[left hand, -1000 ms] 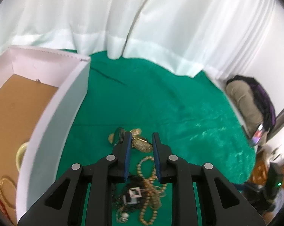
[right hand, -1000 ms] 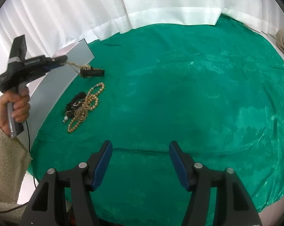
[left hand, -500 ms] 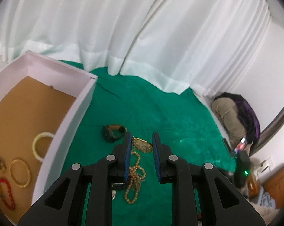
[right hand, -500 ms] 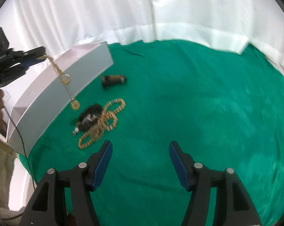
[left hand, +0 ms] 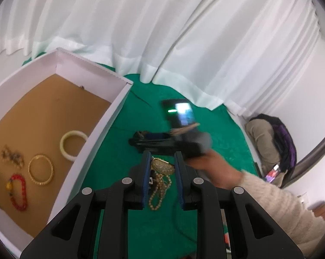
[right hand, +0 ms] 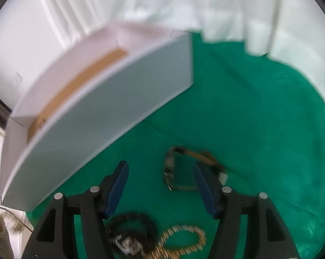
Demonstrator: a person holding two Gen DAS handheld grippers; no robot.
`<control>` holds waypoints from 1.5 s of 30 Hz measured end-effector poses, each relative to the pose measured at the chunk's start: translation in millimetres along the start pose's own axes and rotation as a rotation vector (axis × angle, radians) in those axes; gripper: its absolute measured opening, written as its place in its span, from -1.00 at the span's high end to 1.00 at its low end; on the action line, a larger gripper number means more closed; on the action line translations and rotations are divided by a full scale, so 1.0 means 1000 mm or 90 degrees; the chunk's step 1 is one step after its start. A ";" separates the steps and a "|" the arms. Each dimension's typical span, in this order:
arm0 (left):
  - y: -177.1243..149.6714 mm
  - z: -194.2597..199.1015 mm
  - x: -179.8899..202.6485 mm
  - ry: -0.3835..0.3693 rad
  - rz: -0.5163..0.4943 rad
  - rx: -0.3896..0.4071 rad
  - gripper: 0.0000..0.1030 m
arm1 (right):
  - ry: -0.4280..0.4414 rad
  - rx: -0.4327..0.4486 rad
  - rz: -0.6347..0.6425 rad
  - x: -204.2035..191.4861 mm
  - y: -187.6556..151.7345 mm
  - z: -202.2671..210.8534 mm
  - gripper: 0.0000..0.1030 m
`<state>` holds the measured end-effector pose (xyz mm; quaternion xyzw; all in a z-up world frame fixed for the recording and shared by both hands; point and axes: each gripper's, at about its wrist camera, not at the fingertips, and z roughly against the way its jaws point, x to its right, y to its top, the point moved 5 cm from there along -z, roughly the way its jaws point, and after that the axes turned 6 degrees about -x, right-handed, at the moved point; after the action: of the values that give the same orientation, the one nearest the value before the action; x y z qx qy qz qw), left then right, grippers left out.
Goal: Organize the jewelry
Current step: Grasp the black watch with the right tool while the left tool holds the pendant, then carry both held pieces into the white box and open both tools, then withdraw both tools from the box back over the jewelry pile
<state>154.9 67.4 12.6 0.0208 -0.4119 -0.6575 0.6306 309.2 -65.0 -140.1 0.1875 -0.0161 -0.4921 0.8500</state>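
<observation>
A: What's different on the right side?
B: The right gripper [right hand: 160, 179] has swept across to hover over the wristwatch [right hand: 179, 168] beside the white box [right hand: 110, 99], and its jaws are closing, pads not yet on it.

A: And the left?
B: The left gripper [left hand: 162, 166] has lifted its gold chain with the oval pendant [left hand: 162, 165] off the green cloth [left hand: 123, 151]; more of the box floor now shows.

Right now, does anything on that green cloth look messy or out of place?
Yes. A gold bead necklace and dark bead strand lie tangled in a heap on the green cloth, outside the white box where a cream bangle and gold bangle lie apart.
</observation>
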 end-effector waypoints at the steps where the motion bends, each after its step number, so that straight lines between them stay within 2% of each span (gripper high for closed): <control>1: 0.000 0.005 -0.001 -0.001 0.002 0.001 0.60 | -0.034 -0.025 0.013 -0.003 0.003 -0.013 0.47; 2: 0.000 0.011 -0.002 -0.002 0.004 0.003 0.60 | -0.065 -0.035 0.021 -0.003 0.003 -0.018 0.71; 3: 0.001 0.017 -0.002 -0.004 0.006 0.005 0.60 | -0.074 -0.033 0.021 -0.004 0.002 -0.017 0.78; 7: 0.012 0.048 -0.005 -0.018 0.014 0.024 0.60 | -0.042 -0.001 0.017 -0.012 -0.002 0.019 0.78; 11: 0.036 0.080 -0.008 -0.020 0.016 0.060 0.60 | -0.015 0.059 0.058 -0.036 0.014 0.087 0.78; 15: 0.065 0.107 -0.023 0.022 0.016 0.100 0.60 | 0.007 0.112 0.108 -0.070 0.049 0.138 0.78; 19: 0.089 0.115 -0.046 0.086 0.017 0.120 0.60 | 0.022 0.132 0.154 -0.111 0.082 0.151 0.78; 22: 0.100 0.101 -0.071 0.129 0.030 0.116 0.60 | 0.020 0.117 0.187 -0.140 0.098 0.134 0.78; 24: 0.105 0.083 -0.091 0.143 0.045 0.106 0.60 | -0.004 0.100 0.209 -0.154 0.109 0.109 0.78; 27: 0.107 0.050 -0.125 0.160 0.070 0.084 0.60 | -0.026 0.066 0.217 -0.155 0.125 0.066 0.78; 31: 0.099 0.006 -0.167 0.181 0.109 0.043 0.60 | -0.046 0.021 0.180 -0.141 0.134 0.013 0.78; 36: 0.082 -0.042 -0.204 0.212 0.143 -0.012 0.59 | -0.065 -0.008 0.159 -0.134 0.127 -0.021 0.76; 38: 0.075 -0.053 -0.212 0.221 0.151 -0.030 0.58 | -0.073 -0.013 0.155 -0.133 0.126 -0.026 0.63; 39: 0.071 -0.057 -0.215 0.232 0.158 -0.037 0.50 | -0.076 -0.012 0.151 -0.132 0.126 -0.027 0.30; 40: 0.068 -0.059 -0.218 0.240 0.163 -0.041 0.27 | -0.076 -0.009 0.145 -0.131 0.127 -0.025 0.02; 41: 0.066 -0.057 -0.218 0.244 0.165 -0.042 0.11 | -0.070 0.005 0.137 -0.130 0.128 -0.018 0.00; 42: 0.063 -0.054 -0.217 0.252 0.163 -0.038 -0.23 | -0.061 0.017 0.132 -0.129 0.128 -0.011 0.00; 43: 0.061 -0.048 -0.215 0.263 0.158 -0.031 -0.47 | -0.054 0.028 0.129 -0.128 0.128 -0.004 -0.01; 45: 0.057 -0.035 -0.207 0.283 0.138 -0.015 -0.57 | -0.042 0.061 0.122 -0.127 0.125 0.018 -0.07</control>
<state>262.4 232.2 -79.4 0.1132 -0.2554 -0.5697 0.7729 343.8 92.7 -61.9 0.2094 -0.0856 -0.4135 0.8820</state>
